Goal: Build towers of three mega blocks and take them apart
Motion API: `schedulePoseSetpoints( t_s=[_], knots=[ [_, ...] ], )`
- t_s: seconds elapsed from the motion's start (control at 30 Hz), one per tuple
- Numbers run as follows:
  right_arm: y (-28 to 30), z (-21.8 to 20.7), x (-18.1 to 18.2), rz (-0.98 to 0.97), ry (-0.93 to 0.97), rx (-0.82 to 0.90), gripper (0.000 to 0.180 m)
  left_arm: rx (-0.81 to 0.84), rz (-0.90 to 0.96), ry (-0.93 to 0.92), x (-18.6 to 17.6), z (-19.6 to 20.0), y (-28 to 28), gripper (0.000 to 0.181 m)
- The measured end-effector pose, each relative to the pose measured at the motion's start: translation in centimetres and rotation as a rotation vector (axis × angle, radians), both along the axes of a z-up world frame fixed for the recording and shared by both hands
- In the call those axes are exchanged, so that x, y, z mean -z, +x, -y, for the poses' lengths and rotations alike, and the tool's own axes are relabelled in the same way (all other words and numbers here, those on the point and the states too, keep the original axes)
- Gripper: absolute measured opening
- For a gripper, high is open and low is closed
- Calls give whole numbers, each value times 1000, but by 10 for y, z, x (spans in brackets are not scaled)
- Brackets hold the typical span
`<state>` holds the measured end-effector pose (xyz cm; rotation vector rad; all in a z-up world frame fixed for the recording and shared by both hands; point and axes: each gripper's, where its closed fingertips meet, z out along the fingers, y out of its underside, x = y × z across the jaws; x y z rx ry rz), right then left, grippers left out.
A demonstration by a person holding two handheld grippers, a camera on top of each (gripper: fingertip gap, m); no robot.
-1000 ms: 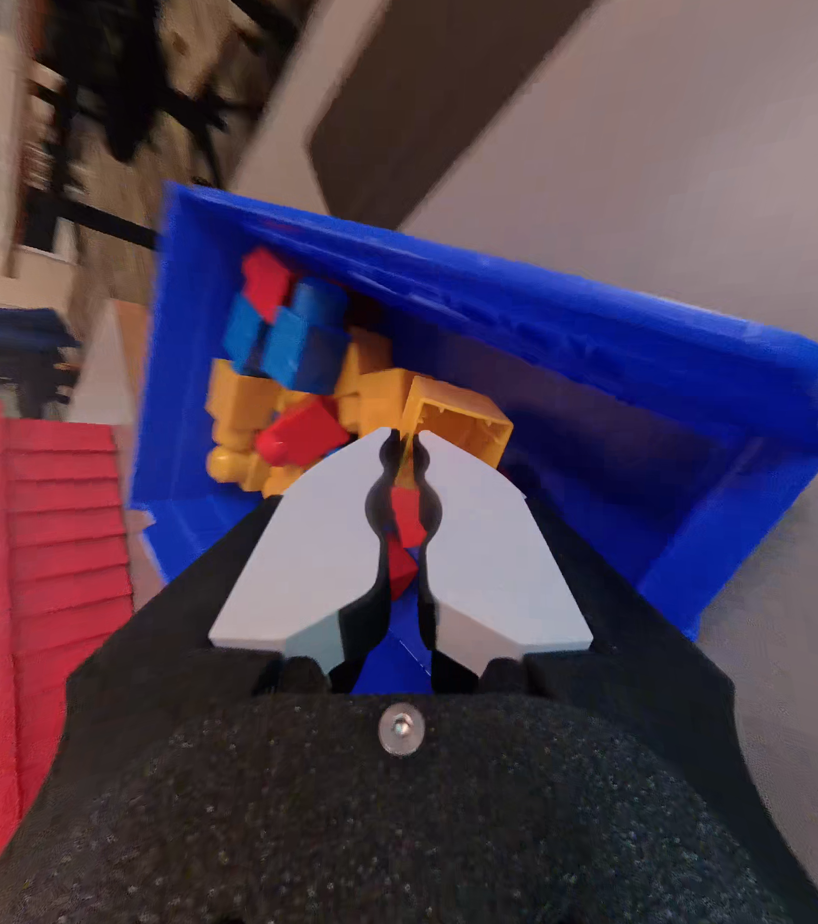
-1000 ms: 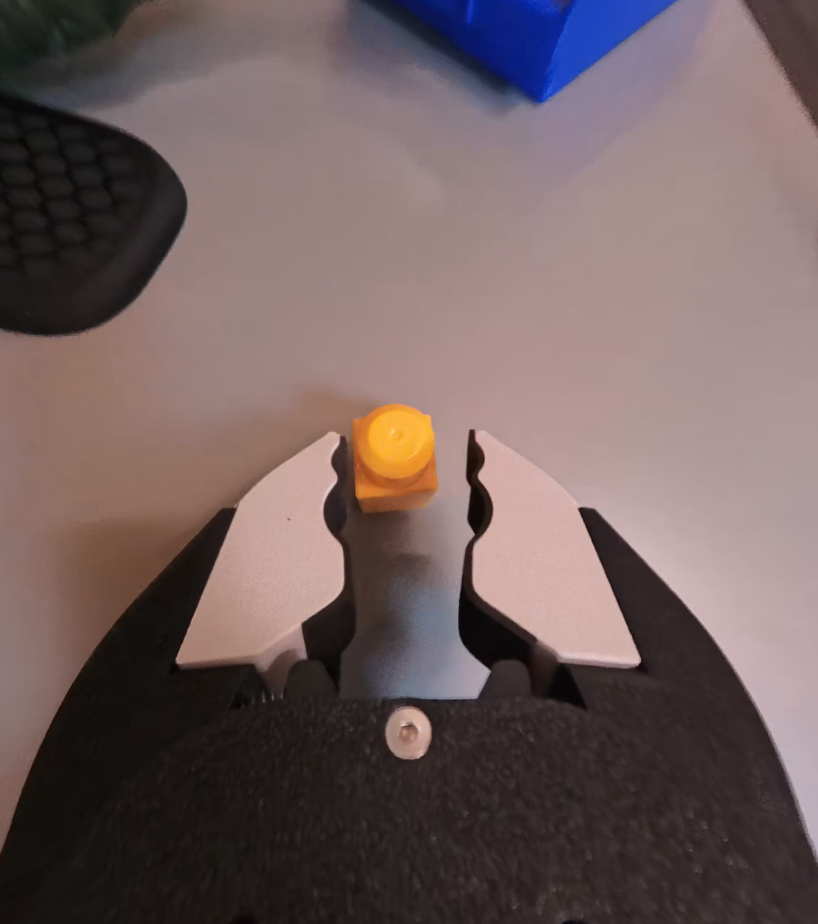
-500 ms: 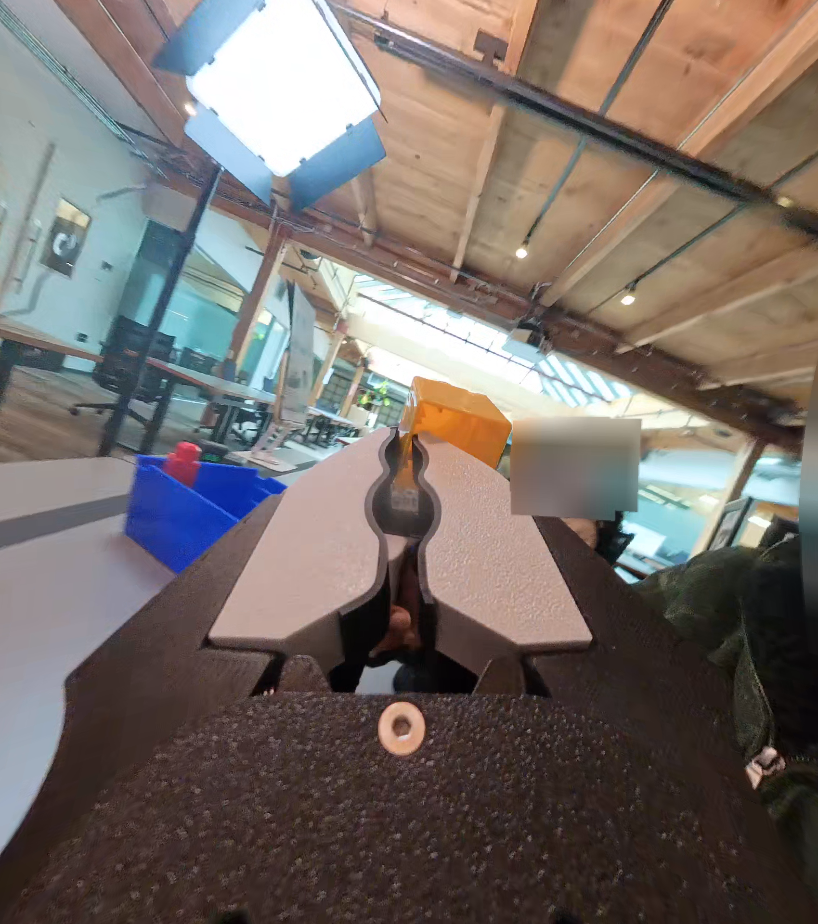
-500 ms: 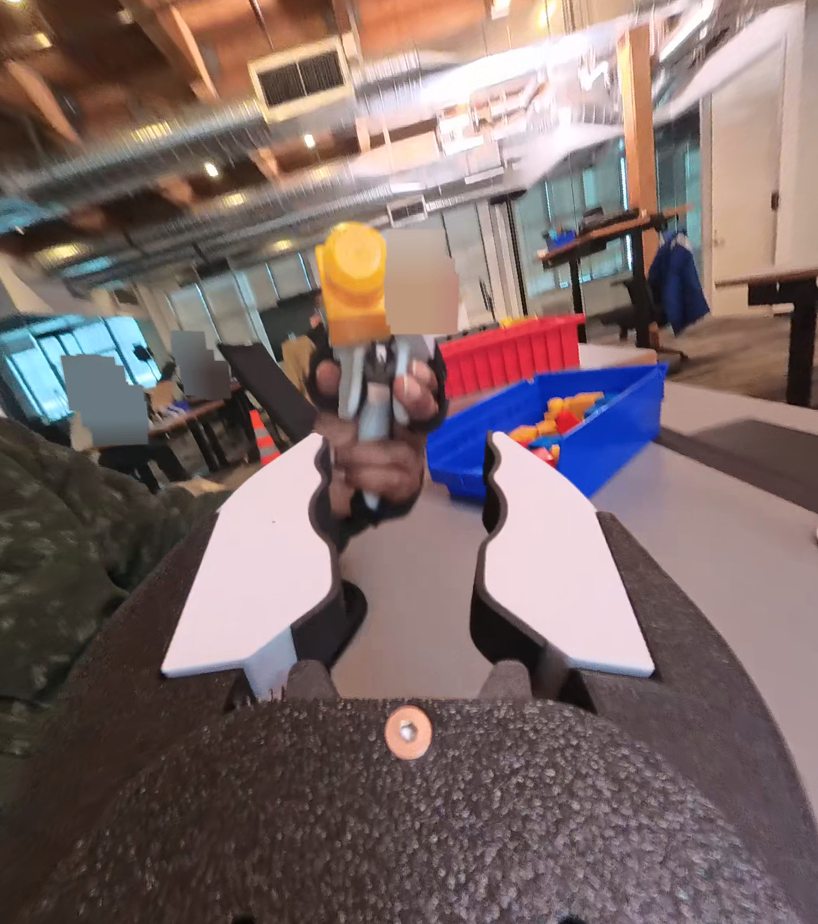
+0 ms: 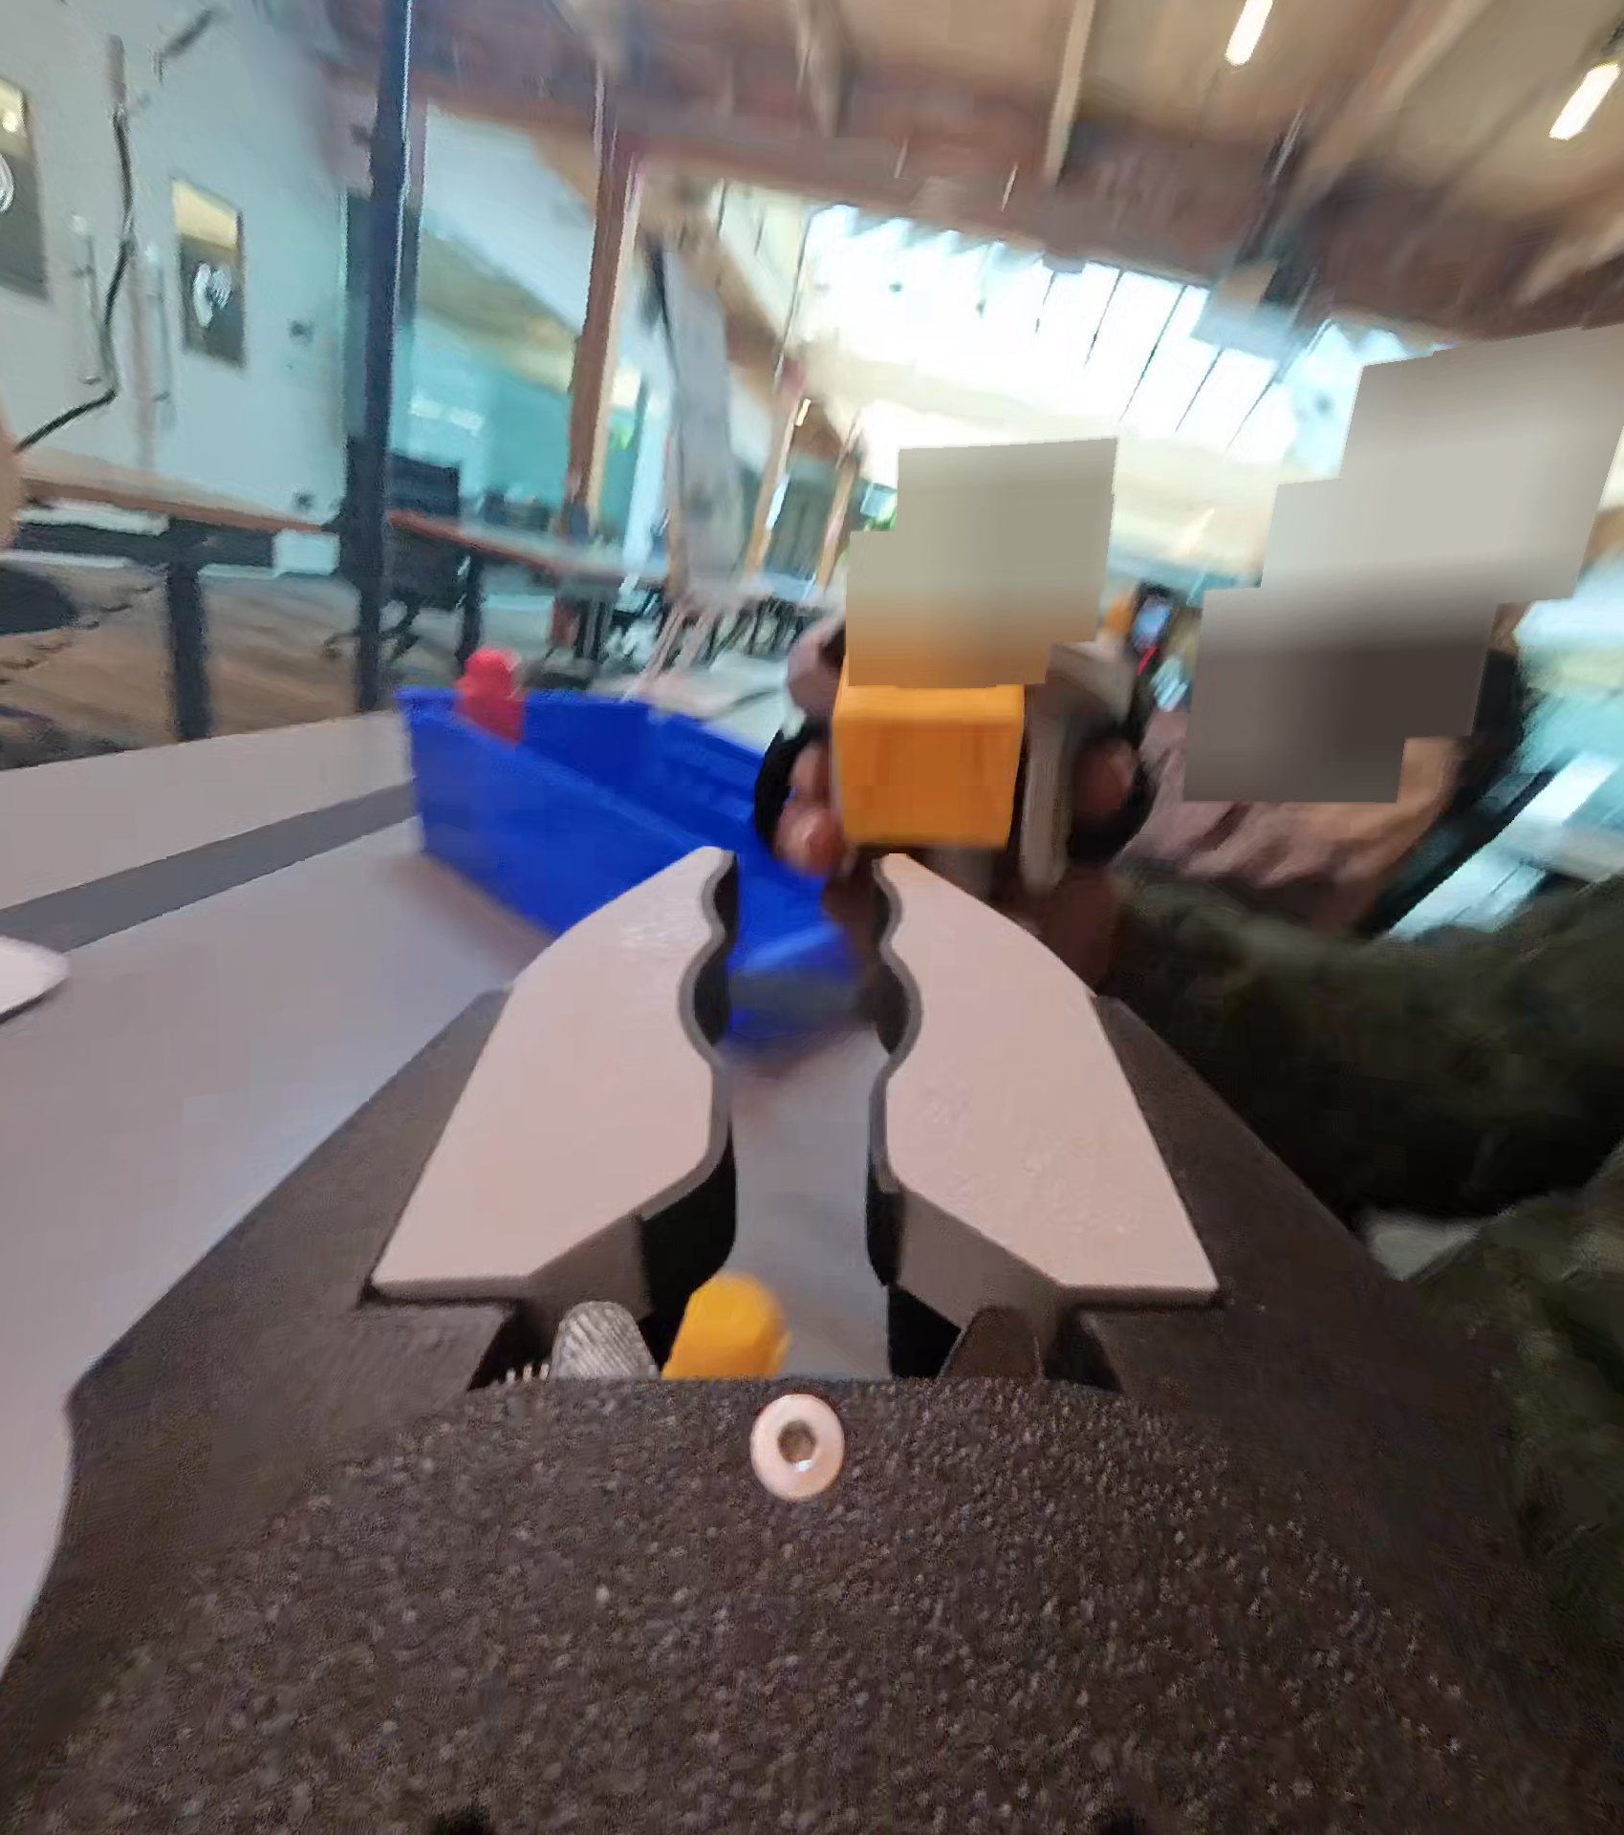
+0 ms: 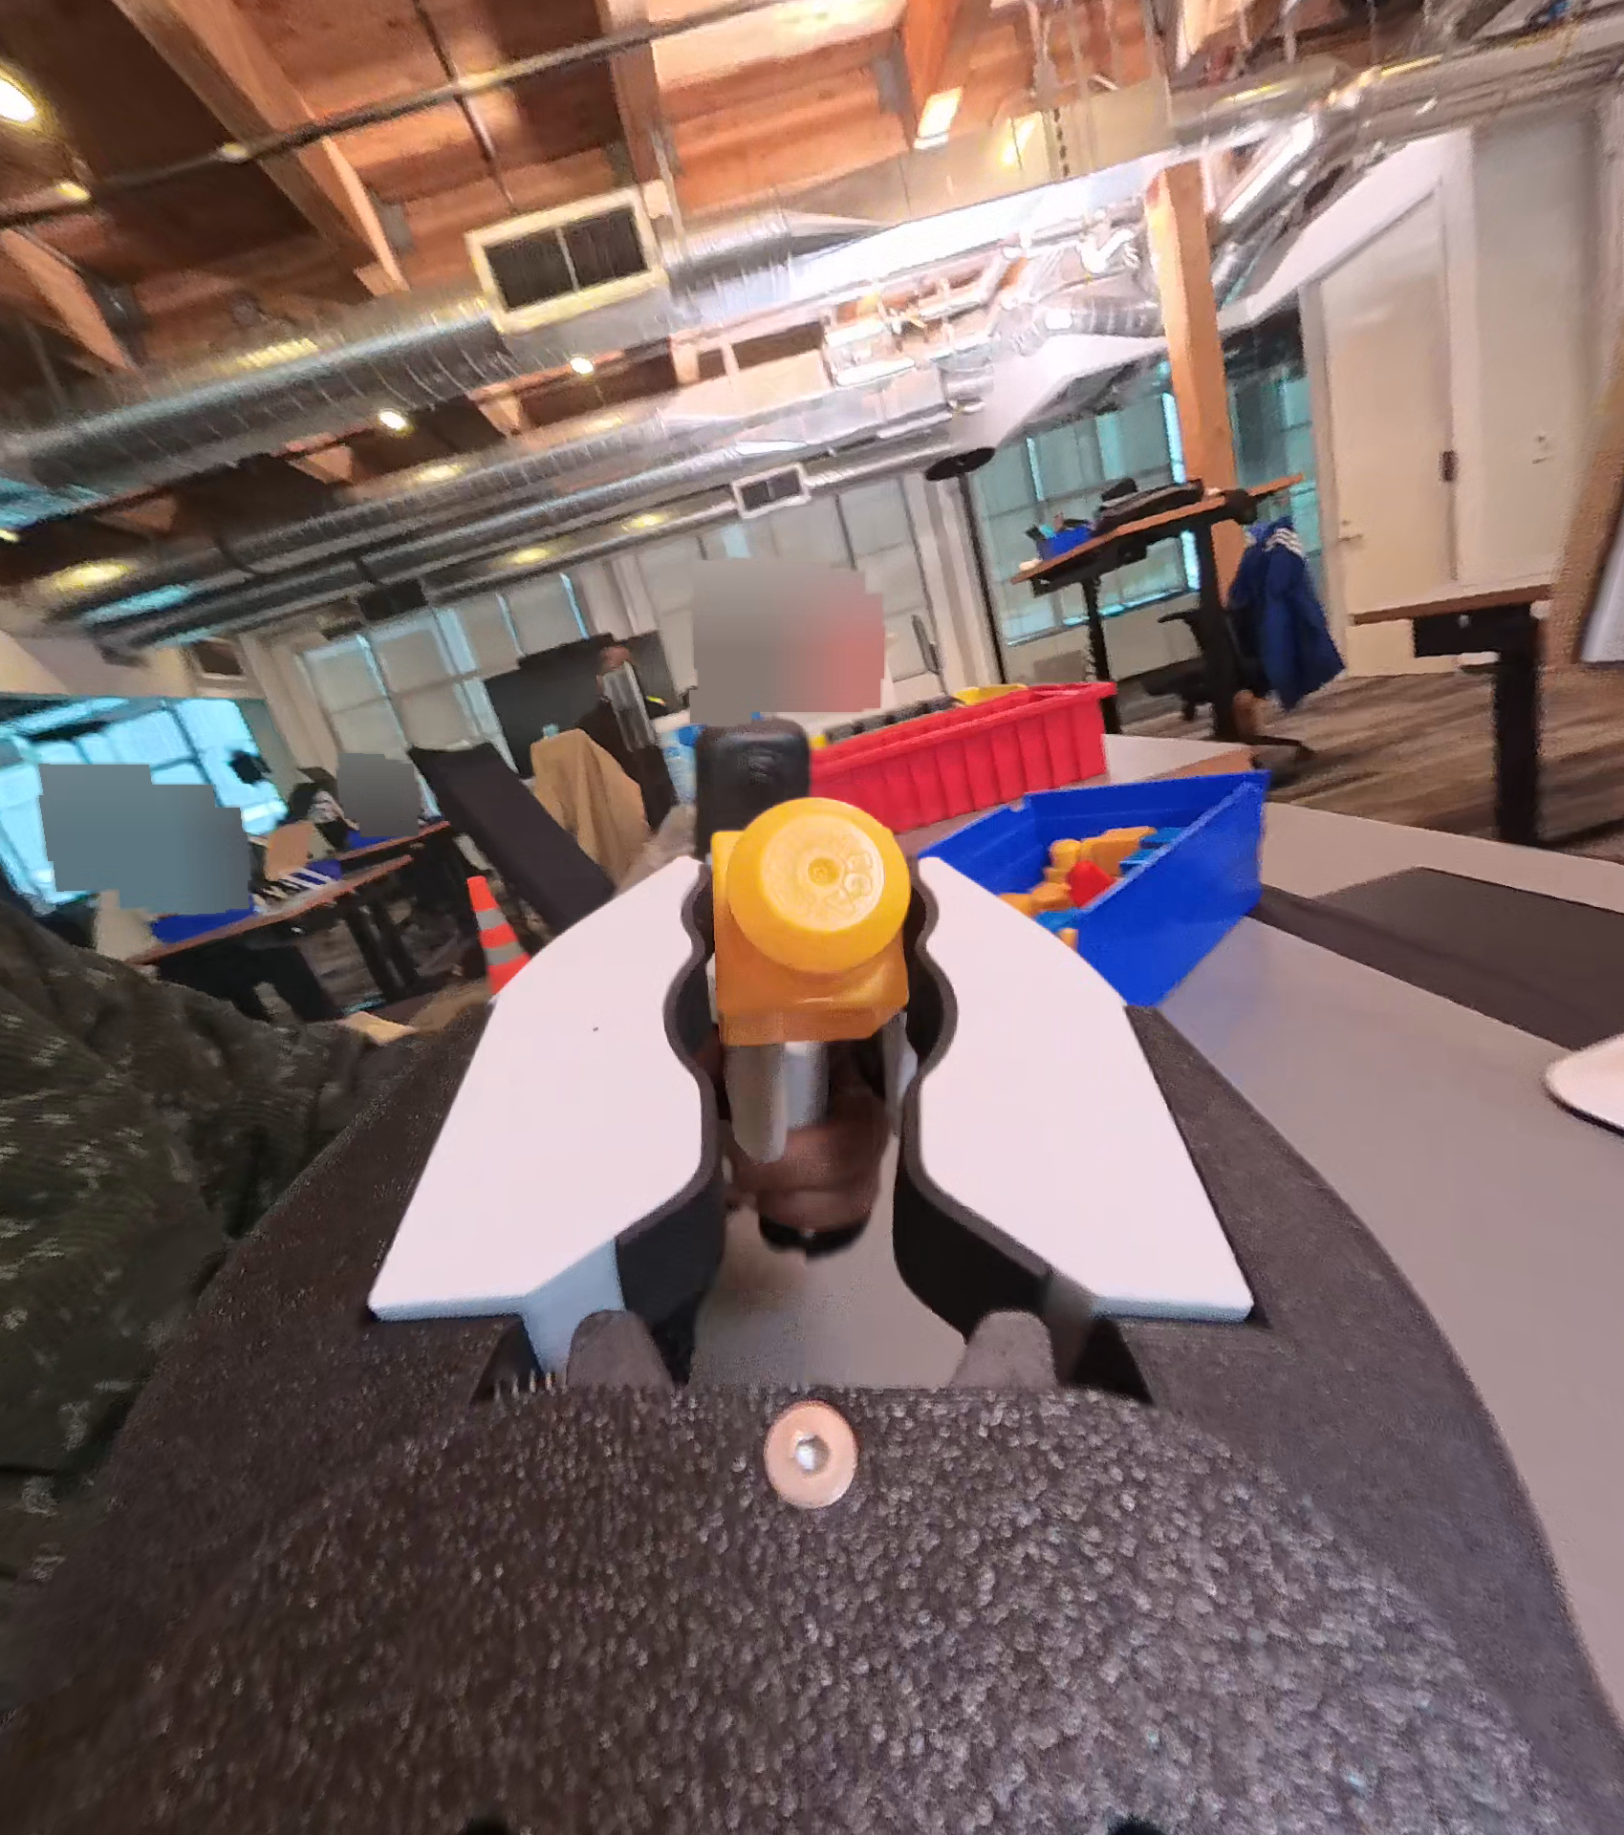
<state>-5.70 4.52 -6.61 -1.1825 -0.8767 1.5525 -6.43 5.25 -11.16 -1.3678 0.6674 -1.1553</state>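
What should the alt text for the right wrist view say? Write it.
The right gripper has its jaws clamped on an orange block, stud toward the camera, above a grey table. The left gripper is just behind it, and a blue bin of blocks stands to the right.

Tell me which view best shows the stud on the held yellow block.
Right wrist view: the yellow block sits in the right gripper, stud facing the camera. Left wrist view shows only its studless opposite side, partly covered by a blur patch.
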Motion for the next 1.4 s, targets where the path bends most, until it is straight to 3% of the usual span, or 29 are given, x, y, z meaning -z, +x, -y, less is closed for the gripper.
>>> schedulePoseSetpoints(
  t_s=[0.07, 0.17, 0.23, 0.33, 0.47, 0.7, 0.87, 1.03, 1.2, 1.4],
  knots=[
    [4, -13, 10, 114, 66, 70, 37, -26, -226, 27, 31, -8, -11, 39],
    [4, -27, 47, 414, 214, 153, 37, -14, -621, -6, 107, -13, -23, 62],
    [0, -25, 73, 569, 246, 120, 37, 50, -726, -25, 140, -6, -20, 64],
    [-8, -15, 103, 709, 268, 57, 37, 115, -715, -29, 139, 0, -13, 54],
    [-15, -10, 113, 749, 265, 30, 37, 190, -753, -22, 142, 15, -5, 58],
    [-16, -7, 122, 771, 256, -6, 37, 141, -861, 18, 154, 11, -4, 50],
    [-15, -10, 130, 793, 227, -7, 37, 110, -759, 3, 142, 3, -4, 37],
    [-8, -19, 117, 746, 206, 32, 37, 130, -831, 211, 135, 15, 1, 49],
    [1, -29, 96, 663, 177, 77, 37, 155, -1032, 368, 151, 17, 13, 58],
    [6, -32, 82, 586, 135, 83, 37, 183, -1196, 386, 166, 6, 22, 49]
  ],
)
